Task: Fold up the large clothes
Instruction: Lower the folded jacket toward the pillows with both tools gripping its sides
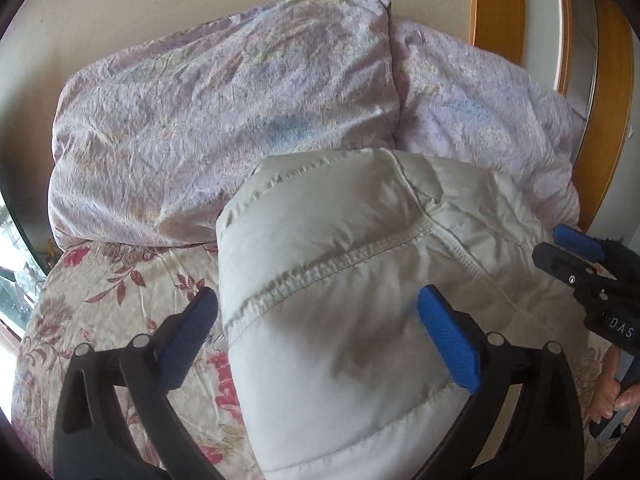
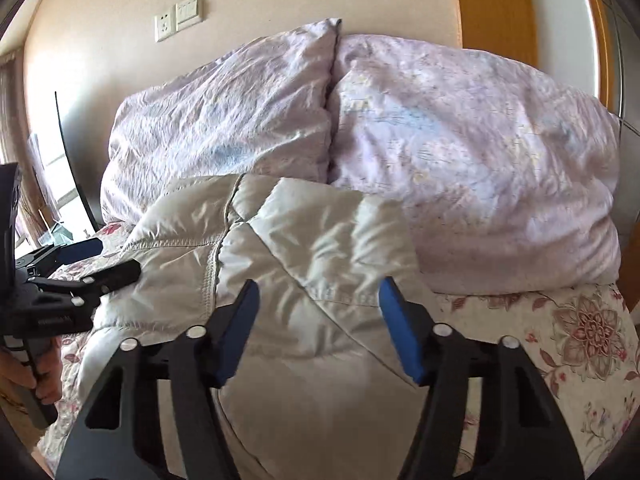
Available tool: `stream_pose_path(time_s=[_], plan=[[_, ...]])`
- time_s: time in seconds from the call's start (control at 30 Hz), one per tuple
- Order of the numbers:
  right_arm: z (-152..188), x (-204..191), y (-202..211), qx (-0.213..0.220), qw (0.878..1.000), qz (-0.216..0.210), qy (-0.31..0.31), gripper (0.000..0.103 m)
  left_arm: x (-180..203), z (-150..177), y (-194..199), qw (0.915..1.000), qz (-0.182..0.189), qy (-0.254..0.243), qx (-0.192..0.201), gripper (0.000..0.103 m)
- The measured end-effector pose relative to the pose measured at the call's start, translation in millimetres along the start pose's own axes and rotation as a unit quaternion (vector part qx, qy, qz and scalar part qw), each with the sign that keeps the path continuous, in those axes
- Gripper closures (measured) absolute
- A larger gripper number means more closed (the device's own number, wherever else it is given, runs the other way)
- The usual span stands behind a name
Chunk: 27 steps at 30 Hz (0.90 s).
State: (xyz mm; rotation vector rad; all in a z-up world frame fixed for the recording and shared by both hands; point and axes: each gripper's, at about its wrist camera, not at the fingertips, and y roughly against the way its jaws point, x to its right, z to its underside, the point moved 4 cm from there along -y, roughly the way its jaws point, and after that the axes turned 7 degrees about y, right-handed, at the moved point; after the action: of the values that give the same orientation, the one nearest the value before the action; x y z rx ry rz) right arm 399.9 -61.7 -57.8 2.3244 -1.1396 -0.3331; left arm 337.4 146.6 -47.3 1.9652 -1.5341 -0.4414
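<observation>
- While I hold both tools over the bed, my left gripper (image 1: 318,320) has its blue pads spread wide apart, nothing clamped between them.
- Its left finger (image 1: 188,332) sits over the floral sheet (image 1: 100,300) just off the jacket's left edge; the right finger (image 1: 448,340) lies over the jacket, contact unclear.
- My right gripper (image 2: 316,320) is also spread wide, blue pads either side of a jacket panel, gripping nothing; whether the pads touch fabric I cannot tell.
- From the left wrist view the right gripper (image 1: 576,252) shows at the jacket's right side, tips at the fabric edge.
- From the right wrist view the left gripper (image 2: 100,276) shows at the jacket's left side, one tip against the fabric.
- The cream puffy jacket (image 1: 360,300) lies on the floral sheet, far end butting the lilac duvet (image 1: 200,120).
- Jacket long axis runs from me toward the duvet; quilted seams cross it, roughly sideways.
- Jacket looks bunched, one panel folded over on top (image 2: 320,220).
- Duvet is heaped against the wall behind the jacket, in two humps with a crease between.
- Wall sockets (image 2: 180,16) above the duvet; wooden door frame (image 1: 496,4) right of it.
</observation>
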Motion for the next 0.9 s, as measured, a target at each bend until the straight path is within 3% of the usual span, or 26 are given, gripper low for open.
stream_pose_path(time_s=[0.2, 0.47, 0.63, 0.73, 0.83, 0.9], plan=[[13, 6, -35, -0.045, 0.999, -0.003, 0.000, 0.047, 6, 13, -18, 0.9998, 0.015, 0.004, -0.013, 0.002], [28, 11, -59, -0.094, 0.995, -0.023, -0.004, 0.046, 13, 26, -36, 0.9998, -0.008, -0.019, -0.008, 0.002], [31, 5, -63, -0.090, 0.996, -0.005, 0.002, 0.046, 13, 33, -42, 0.9995, -0.025, -0.019, 0.007, 0.002], [17, 9, -49, -0.093, 0.996, -0.008, -0.015, 0.046, 12, 26, -31, 0.9996, -0.023, -0.016, -0.003, 0.002], [-11, 21, -31, -0.034, 0.998, -0.014, -0.048, 0.046, 10, 8, -17, 0.9991, -0.036, -0.013, 0.019, 0.002], [-24, 25, -35, -0.029, 0.998, -0.018, -0.060, 0.046, 13, -3, -16, 0.9975, -0.058, -0.024, 0.031, 0.002]])
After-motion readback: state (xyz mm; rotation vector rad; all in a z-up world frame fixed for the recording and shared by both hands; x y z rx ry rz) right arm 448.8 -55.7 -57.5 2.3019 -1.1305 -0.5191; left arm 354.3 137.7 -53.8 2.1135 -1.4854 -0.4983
